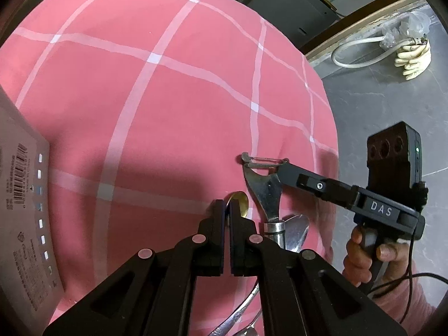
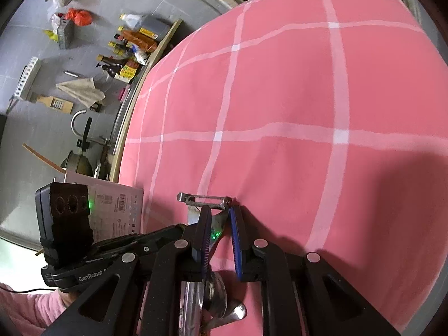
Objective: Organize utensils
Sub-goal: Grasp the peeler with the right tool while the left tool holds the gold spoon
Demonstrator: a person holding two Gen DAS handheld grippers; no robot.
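Early going, I judge: my left gripper [image 1: 227, 218] pinches shut on a gold spoon [image 1: 240, 200], right gripper [image 2: 219, 224] narrows around the peeler [image 2: 205, 199] at 12 o'clock, other spoons [image 1: 295, 231] unsorted.

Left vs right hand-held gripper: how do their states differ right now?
The left hand-held gripper is shut on the gold spoon, pads together. The right hand-held gripper straddles the peeler head, jaws visibly apart. Both point down at the pink checked cloth.
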